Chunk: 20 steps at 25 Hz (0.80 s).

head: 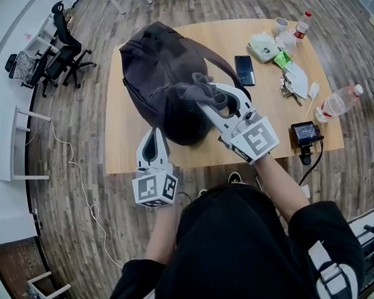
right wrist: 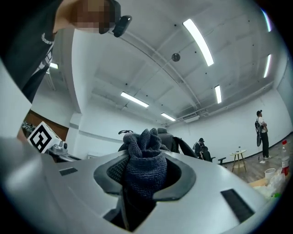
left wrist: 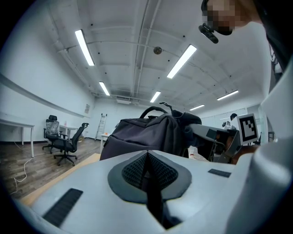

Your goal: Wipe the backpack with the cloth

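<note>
A dark grey backpack (head: 161,75) stands on the wooden table (head: 131,155). My right gripper (head: 204,102) is shut on a bunched dark grey cloth (head: 199,87) and holds it against the bag's near right side. In the right gripper view the knitted cloth (right wrist: 144,167) fills the gap between the jaws of the right gripper (right wrist: 143,183), with the backpack (right wrist: 173,139) just behind. My left gripper (head: 153,132) is at the bag's near left edge. In the left gripper view the left gripper (left wrist: 147,157) is shut with nothing seen between the pads, and the backpack (left wrist: 139,135) is beyond.
On the table's right half lie a phone (head: 244,69), keys, a white packet (head: 263,47), a cup (head: 281,24) and two water bottles (head: 336,103) (head: 302,25). A black device (head: 305,135) sits at the right front edge. Office chairs (head: 63,52) stand on the floor to the left.
</note>
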Tool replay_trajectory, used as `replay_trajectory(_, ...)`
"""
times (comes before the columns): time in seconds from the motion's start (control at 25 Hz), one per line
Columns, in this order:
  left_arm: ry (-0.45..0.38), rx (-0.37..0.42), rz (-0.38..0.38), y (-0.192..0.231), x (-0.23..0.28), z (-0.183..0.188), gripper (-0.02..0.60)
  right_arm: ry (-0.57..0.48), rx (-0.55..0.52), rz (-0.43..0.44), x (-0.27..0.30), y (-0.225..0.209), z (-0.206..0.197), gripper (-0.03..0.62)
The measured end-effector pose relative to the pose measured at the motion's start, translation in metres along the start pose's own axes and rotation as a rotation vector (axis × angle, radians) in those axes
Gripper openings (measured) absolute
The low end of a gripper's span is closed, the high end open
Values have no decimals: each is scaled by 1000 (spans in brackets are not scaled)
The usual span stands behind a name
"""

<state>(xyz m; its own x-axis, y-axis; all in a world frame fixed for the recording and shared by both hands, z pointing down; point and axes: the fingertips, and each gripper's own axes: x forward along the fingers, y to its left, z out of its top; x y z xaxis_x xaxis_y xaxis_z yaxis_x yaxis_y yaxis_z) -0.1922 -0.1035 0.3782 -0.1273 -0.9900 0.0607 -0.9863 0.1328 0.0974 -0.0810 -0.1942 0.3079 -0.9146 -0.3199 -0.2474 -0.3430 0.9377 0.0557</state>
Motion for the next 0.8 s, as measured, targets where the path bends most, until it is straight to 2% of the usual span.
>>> replay_trajectory(0.2,3,0,4,-3,-2,-2,15,125,-48,10,-8,11,-57,138)
replay_trajectory(0.48,27,-1,21,0,-10,-9,15,252,5,48,-31,30,-146,138)
replay_trajectory(0.68,33,2,32,-1,-15,-12,15,267,50,49,-45,30,-170,138)
replay_trajectory(0.8,33,2,37,-2,-19,-12,15,389,92,59,-62,36,-212,140)
